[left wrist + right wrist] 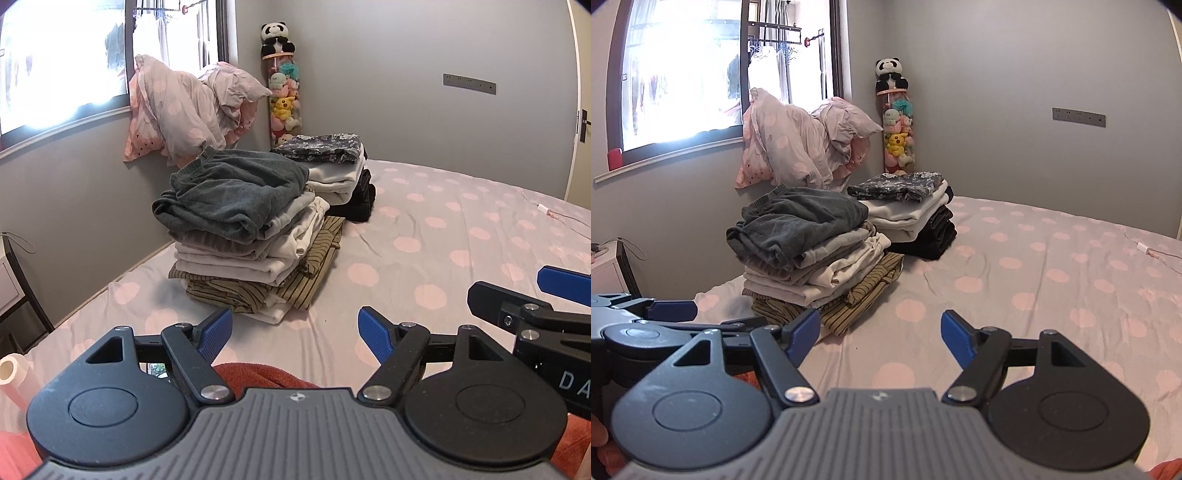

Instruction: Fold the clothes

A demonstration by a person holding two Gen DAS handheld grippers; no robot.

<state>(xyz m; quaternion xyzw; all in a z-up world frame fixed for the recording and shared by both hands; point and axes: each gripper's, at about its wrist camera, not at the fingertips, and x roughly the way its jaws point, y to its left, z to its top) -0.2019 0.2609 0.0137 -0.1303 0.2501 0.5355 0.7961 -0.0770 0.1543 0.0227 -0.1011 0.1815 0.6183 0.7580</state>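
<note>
Hovering over the bed [424, 229], both tongs [295, 334] [877, 332] gape wide, empty.

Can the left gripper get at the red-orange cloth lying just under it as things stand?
Probably yes. The left gripper is open with nothing between its fingers, and the red-orange cloth lies just below them on the bed. The right gripper sits off to the side.

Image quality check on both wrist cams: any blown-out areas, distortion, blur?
Left wrist view: the bright window is blown out white, the door edge at the right bows from fisheye, and the near stack of folded clothes is sharp. Right wrist view: same overexposed window, curved frame, no motion blur, soft shadows on the pink-dotted bedsheet.
</note>
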